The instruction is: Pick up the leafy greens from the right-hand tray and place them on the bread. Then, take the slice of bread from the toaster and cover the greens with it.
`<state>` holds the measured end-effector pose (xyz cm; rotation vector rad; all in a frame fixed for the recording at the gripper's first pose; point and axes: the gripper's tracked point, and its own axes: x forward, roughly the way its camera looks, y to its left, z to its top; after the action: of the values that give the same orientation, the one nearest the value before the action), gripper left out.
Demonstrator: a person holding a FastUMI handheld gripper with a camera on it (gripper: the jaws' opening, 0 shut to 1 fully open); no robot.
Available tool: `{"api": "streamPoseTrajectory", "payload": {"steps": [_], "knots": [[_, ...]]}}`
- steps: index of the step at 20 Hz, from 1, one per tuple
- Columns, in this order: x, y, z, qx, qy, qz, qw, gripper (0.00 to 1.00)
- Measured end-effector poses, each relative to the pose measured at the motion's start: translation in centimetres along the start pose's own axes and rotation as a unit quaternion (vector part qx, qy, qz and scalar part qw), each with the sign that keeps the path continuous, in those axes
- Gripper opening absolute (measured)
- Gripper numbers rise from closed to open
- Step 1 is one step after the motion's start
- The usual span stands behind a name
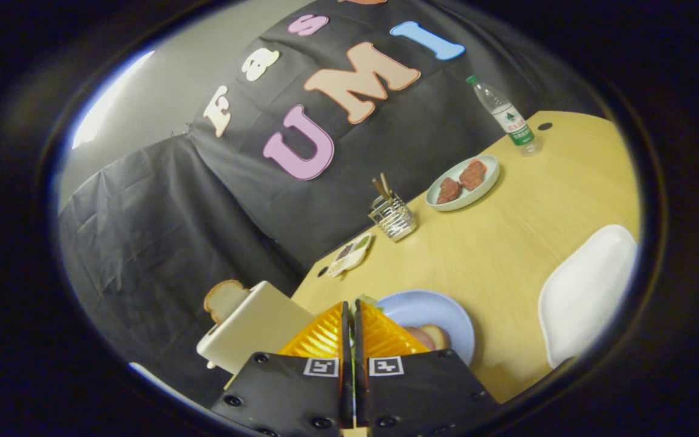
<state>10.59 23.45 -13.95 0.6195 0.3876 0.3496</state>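
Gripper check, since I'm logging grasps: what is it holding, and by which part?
The gripper is shut on the leafy greens, pinching them at an edge; only a green sliver shows past the fingertips.

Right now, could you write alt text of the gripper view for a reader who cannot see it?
The gripper has its orange fingers pressed together on a scrap of leafy greens, above a blue plate holding bread. A toaster with a bread slice stands beside it.

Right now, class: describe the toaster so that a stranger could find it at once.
Start at the wooden table and go to its corner beside the blue plate. The cream toaster stands there, just beside the nearly closed gripper. A bread slice pokes from its top.
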Motion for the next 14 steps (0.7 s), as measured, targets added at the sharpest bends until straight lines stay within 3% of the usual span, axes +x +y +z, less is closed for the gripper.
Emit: {"api": "streamPoseTrajectory", "payload": {"steps": [6, 11, 14], "knots": [[0.6, -4.1, -2.6, -0.044, 0.044, -0.070, 0.996, 0.05], [0.6, -5.1, -2.9, -0.077, 0.053, -0.091, 0.991, 0.04], [0.4, -5.4, -3.0, -0.108, 0.054, -0.103, 0.987, 0.16]]}}
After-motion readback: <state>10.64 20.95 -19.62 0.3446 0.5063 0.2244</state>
